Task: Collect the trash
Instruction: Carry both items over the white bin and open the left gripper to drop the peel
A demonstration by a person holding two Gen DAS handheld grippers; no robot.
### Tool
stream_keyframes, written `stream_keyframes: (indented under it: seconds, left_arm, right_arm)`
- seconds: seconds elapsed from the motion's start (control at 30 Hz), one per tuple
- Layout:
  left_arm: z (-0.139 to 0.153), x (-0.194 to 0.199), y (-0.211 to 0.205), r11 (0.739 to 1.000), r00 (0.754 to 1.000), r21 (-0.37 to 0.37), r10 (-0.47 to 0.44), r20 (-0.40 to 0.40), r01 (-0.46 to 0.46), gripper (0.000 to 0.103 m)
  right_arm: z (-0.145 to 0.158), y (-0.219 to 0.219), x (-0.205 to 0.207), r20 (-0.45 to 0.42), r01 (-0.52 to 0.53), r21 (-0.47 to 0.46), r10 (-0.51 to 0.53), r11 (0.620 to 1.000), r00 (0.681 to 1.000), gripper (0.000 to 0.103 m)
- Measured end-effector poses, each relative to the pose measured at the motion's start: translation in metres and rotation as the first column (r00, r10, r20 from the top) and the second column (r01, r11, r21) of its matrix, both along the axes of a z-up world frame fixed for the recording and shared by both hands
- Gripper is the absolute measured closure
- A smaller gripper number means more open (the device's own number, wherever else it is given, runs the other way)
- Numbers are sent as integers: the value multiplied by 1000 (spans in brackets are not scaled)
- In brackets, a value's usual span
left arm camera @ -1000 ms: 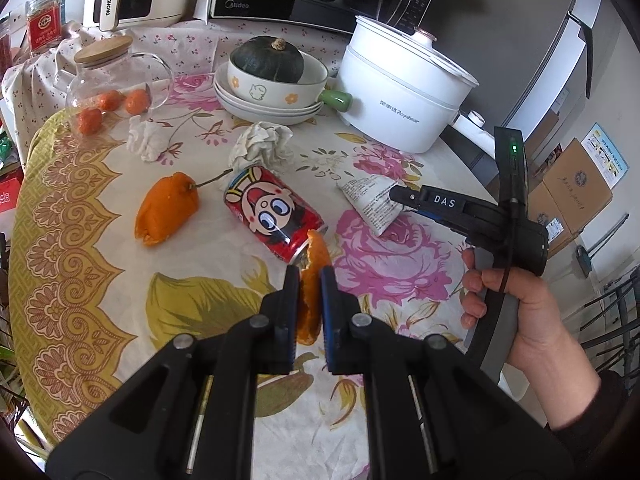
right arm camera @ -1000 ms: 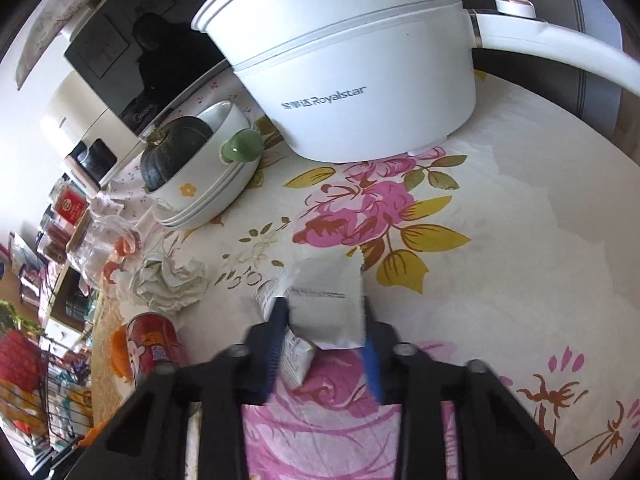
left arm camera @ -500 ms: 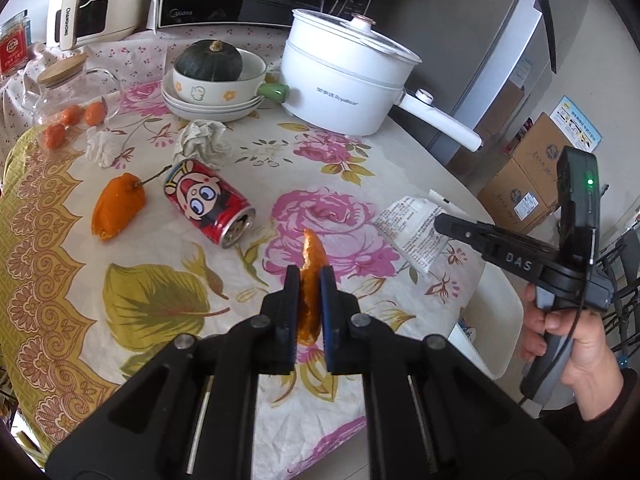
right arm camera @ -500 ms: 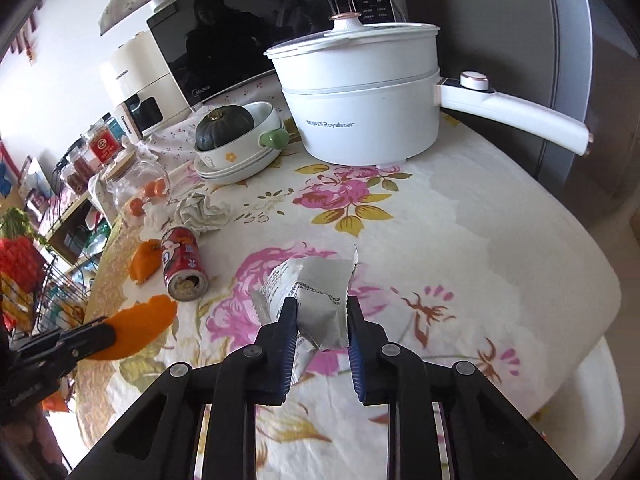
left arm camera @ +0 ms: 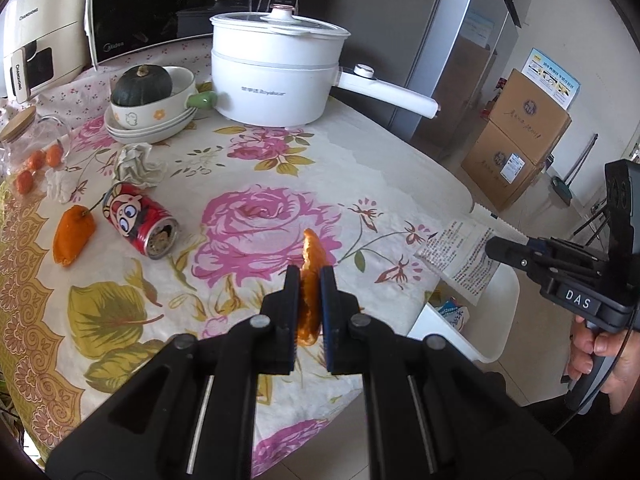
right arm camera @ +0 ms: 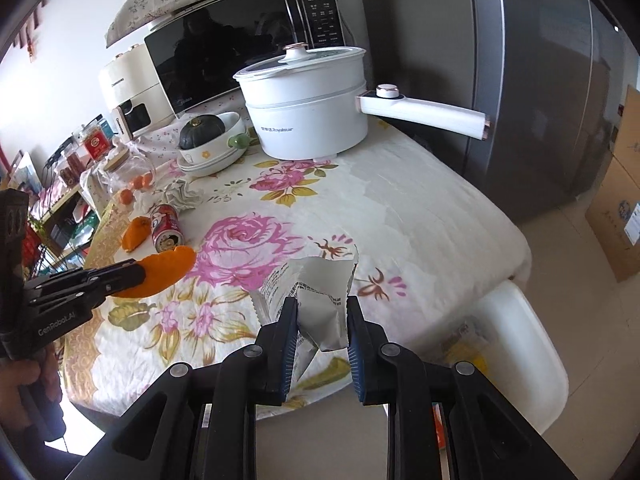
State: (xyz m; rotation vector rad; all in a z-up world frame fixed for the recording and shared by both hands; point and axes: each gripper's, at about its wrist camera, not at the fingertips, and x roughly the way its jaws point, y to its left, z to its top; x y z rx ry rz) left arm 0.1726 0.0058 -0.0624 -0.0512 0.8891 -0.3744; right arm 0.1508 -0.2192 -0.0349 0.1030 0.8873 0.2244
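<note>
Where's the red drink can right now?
The red can lies on its side at the left of the table, between the orange peel and the big pink rose print, below the crumpled tissue.

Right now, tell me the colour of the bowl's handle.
Green; the bowl's handle shows best in the left wrist view.

I see a curved piece of orange peel [left arm camera: 309,280] standing on edge, pinched between the pads of my left tool [left arm camera: 309,276], above the counter. My right tool [right arm camera: 322,308] is closed on a crumpled white wrapper [right arm camera: 316,296] with small printed text, raised near the counter's edge. On the flowered cloth remain a red can [left arm camera: 140,224] lying on its side, another orange peel [left arm camera: 74,234] just beside it, and two crumpled tissues [left arm camera: 136,162] behind. A white bin [right arm camera: 524,344] stands below the edge.
</note>
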Motion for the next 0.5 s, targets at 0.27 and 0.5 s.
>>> stream_keyframes:
  seconds: [0.27, 0.5]
  left_arm:
    - [4, -3, -43, 998, 998, -8, -59, 18, 59, 92]
    - [-2, -4, -81, 994, 994, -6, -113, 11, 113, 92]
  right_arm:
    - [8, -21, -21, 20, 16, -61, -14, 998, 1000, 79]
    - [6, -53, -28, -7, 82, -67, -82, 994, 997, 79]
